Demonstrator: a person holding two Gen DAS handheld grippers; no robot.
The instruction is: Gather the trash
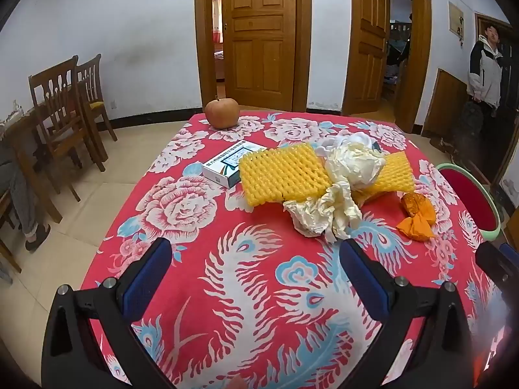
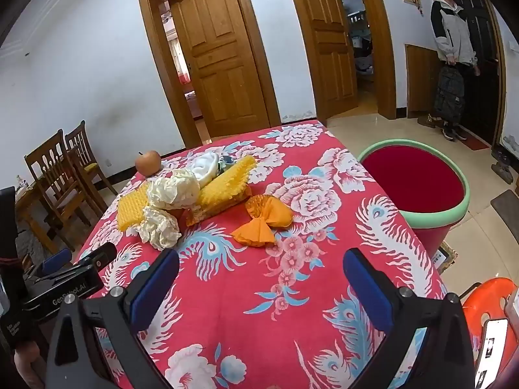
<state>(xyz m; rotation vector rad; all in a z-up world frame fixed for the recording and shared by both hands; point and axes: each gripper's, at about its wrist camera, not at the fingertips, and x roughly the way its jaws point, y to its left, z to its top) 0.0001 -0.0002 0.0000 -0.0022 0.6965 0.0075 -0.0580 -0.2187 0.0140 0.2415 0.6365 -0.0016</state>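
Fingers [image 1: 152,275] spread; crumpled paper [image 1: 324,217] just beyond.

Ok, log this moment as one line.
phase: approach | left hand-held gripper: open, empty | right hand-held gripper: open, empty | trash: orange wrapper, crumpled paper on table | bin: beside table

On the table [image 1: 201,291], red floral cloth:
- apple [image 1: 222,113]: 1, at the far left corner
- white carton [image 1: 227,165]: 1
- yellow foam nets [image 1: 280,173]: 2, one left and one right of the paper
- crumpled cream paper wads [image 1: 324,210]: 2
- white wad [image 1: 343,141] behind them: 1
- orange paper [image 1: 416,215]: 1 piece, toward the right edge

Off the right edge: bin [image 2: 418,220], 1.
Wooden chairs [image 1: 60,110]: 2.
Wooden doors [image 1: 259,32]: 2.
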